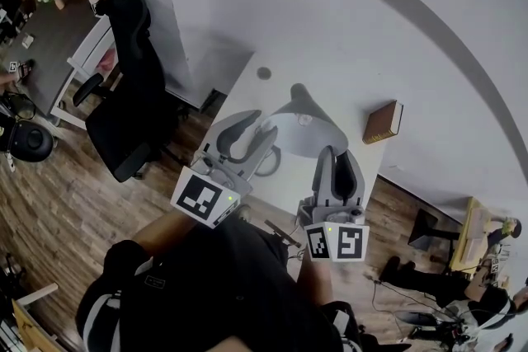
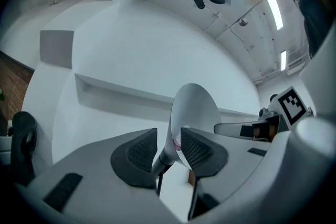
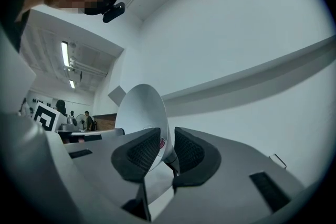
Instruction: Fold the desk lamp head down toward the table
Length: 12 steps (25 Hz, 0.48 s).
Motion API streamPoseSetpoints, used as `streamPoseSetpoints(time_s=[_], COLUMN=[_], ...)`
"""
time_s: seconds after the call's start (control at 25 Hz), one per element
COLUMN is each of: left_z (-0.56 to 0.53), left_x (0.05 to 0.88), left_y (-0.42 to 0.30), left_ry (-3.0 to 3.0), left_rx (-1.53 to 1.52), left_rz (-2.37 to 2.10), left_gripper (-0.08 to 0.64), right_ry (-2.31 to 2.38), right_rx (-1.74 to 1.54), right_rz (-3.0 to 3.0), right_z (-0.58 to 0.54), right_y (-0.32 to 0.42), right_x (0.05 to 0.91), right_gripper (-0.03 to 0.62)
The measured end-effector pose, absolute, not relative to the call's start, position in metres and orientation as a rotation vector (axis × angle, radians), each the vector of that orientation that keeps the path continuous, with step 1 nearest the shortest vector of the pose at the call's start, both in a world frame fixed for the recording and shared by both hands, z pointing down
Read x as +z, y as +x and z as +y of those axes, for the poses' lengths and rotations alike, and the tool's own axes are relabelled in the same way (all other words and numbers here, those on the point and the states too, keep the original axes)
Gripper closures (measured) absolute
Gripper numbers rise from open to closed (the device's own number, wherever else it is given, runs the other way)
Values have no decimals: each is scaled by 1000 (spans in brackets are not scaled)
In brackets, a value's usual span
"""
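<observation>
The desk lamp [image 1: 309, 128] has a pale cone shade and stands on the white desk [image 1: 330, 53] just ahead of both grippers. My left gripper [image 1: 264, 124] reaches in from the left, my right gripper [image 1: 338, 152] from the right. In the left gripper view the shade [image 2: 194, 107] flares up beyond the open left gripper [image 2: 168, 147], and its narrow neck stands between the jaws with a gap on the left side. The right gripper view shows the shade [image 3: 142, 110] the same way, neck between the jaws of the open right gripper [image 3: 168, 147]; no pad visibly presses on it.
A brown book [image 1: 383, 122] lies on the desk right of the lamp, and a grey round grommet [image 1: 264, 72] sits behind it. A black office chair [image 1: 132, 95] stands on the wooden floor left of the desk. A white wall rises behind.
</observation>
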<state>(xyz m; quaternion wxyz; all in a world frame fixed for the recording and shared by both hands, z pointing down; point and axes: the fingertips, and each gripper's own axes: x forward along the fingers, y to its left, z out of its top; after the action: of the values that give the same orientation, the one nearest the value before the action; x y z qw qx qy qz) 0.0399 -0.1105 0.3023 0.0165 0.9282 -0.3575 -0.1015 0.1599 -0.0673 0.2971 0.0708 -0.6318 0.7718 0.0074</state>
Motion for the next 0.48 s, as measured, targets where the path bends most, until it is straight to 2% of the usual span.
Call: streamPoseSetpoints(time_s=[0.36,0.48], left_z=[-111,-110], left_x=[296,295], left_y=[45,45], left_ry=[2872,2869], left_rx=[-351,-358], left_rz=[-1122,-1109], left_gripper=[504,508], right_ry=[-1894,-1886], right_rx=[20,10], right_rz=[2333,2320], right_z=[-69,-69], right_y=[157,157], right_x=[298,297], right_gripper=[560,568])
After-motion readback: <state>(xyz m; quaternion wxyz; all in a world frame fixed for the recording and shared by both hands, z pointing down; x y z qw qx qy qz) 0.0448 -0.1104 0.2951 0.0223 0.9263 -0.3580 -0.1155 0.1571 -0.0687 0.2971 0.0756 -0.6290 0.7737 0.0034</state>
